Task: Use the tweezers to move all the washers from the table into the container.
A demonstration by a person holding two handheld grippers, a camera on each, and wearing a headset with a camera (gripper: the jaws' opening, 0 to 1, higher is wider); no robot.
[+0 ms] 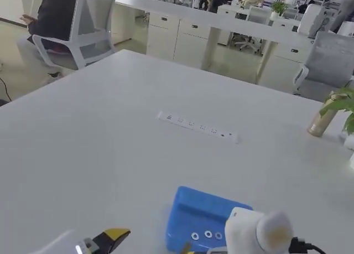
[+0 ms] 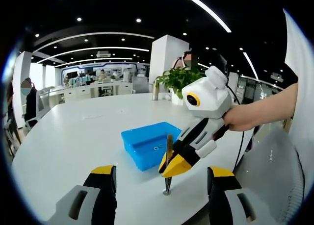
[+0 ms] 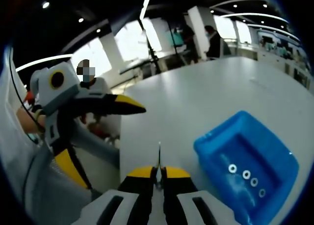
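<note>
Clamping hard on the tweezers [image 3: 159, 159] with the right gripper [image 3: 158, 173], yellow-tipped jaws pressed together around the shaft at six o'clock of the right gripper view. Holding them close to upright, as seen from the left gripper view, tip down on the white table [image 2: 73, 132] just at five o'clock of the blue container [image 2: 147, 144], outside its wall. Impossible to tell about any catch at that tip, too small.

Over to the washers [image 3: 246, 174]: counting four on the container floor in the right gripper view, strung in a line running toward four o'clock, each apart from the next. Picking out three of them in the head view too, side by side, toward six o'clock inside the container.

On to the left gripper [image 2: 162, 169]: jaws spread wide, gripping nothing, black-and-yellow tips planted at seven and five o'clock of its own view. Catching it at nine o'clock of the right gripper view as well, one yellow tip pointing toward three o'clock, and peeking in at seven o'clock of the head view.

Wrapped around the right gripper's white body, a hand [image 2: 243, 118] at three o'clock of the left gripper view. Farther out, a power strip [image 1: 197, 127] at twelve o'clock of the container, well apart, and a plant [image 2: 179, 80] beyond.
</note>
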